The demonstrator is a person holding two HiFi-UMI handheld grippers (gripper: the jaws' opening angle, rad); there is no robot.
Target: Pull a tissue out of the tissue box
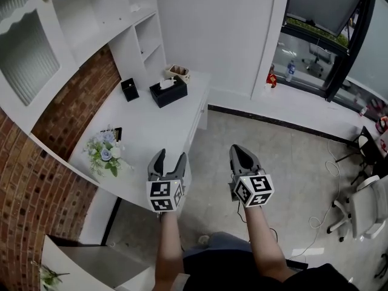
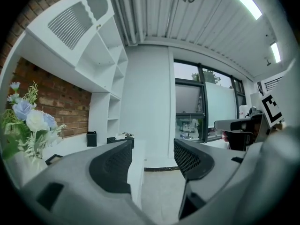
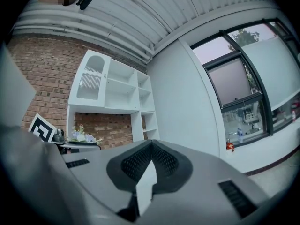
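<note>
Right now the left gripper [image 1: 170,156] has its jaws wide apart, with nothing between them. The right gripper [image 1: 242,149] has its jaws pressed together at the tips. Both are by the near end of the white desk [image 1: 145,132]. The black tissue box [image 1: 170,94] sits well apart at the far end, with a white tissue [image 1: 165,83] poking up from its top.

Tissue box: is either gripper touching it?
No: the tissue box sits far along the desk, with the left gripper and right gripper both well short of it.
</note>
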